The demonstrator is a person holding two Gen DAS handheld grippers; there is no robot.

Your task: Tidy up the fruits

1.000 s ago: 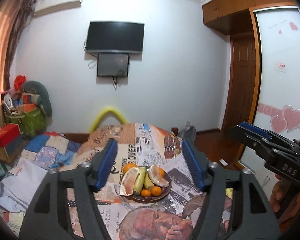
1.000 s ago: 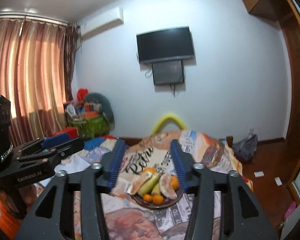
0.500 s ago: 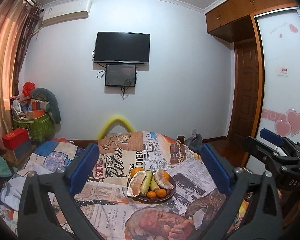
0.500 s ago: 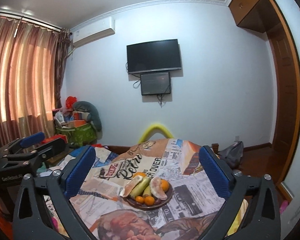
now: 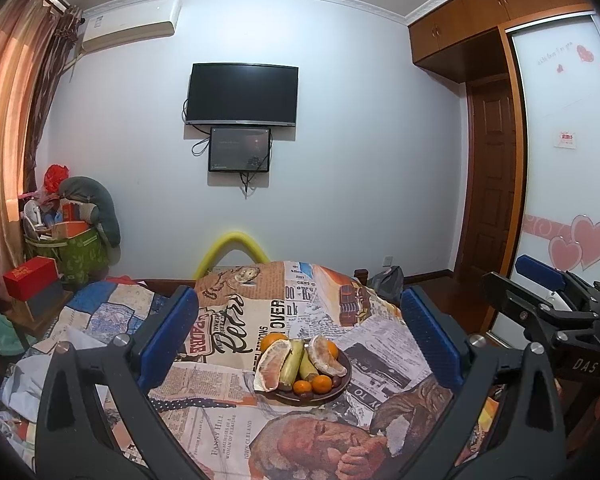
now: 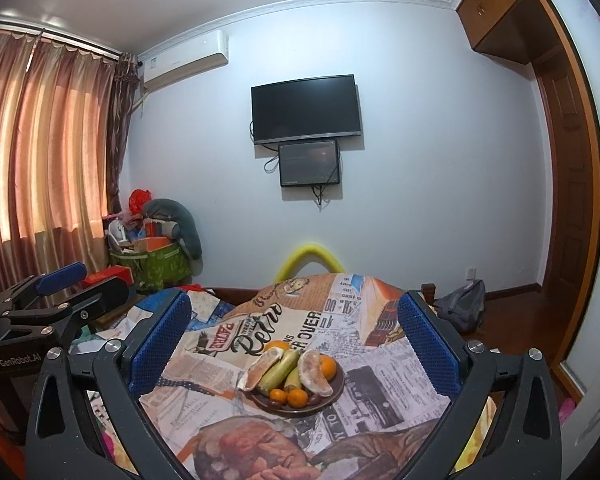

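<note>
A dark round plate (image 5: 342, 386) (image 6: 338, 390) sits on a table draped in a newspaper-print cloth (image 5: 236, 320) (image 6: 236, 364). It is piled with two peeled pomelo wedges (image 5: 274, 362) (image 6: 314, 372), green bananas (image 5: 294, 360) (image 6: 278, 368), small oranges (image 5: 321, 384) (image 6: 296, 397) and dark fruits. My left gripper (image 5: 298, 336) hovers short of the plate, wide open and empty. My right gripper (image 6: 296, 332) is also wide open and empty, with the plate seen between its blue pads (image 6: 160, 344). Each gripper shows at the edge of the other's view: the right gripper (image 5: 540, 280), the left gripper (image 6: 60, 284).
A yellow curved chair back (image 5: 232, 248) rises behind the table. Clutter, a green bag (image 5: 76, 252) and a red box (image 5: 30, 280) stand at the left by the curtains. A TV (image 5: 242, 94) hangs on the far wall. A wooden door (image 5: 492, 176) and wardrobe are at the right.
Both grippers have opened from partly closed to wide. Both views have tilted slightly, showing more of the ceiling. The plate and fruit have not moved.
</note>
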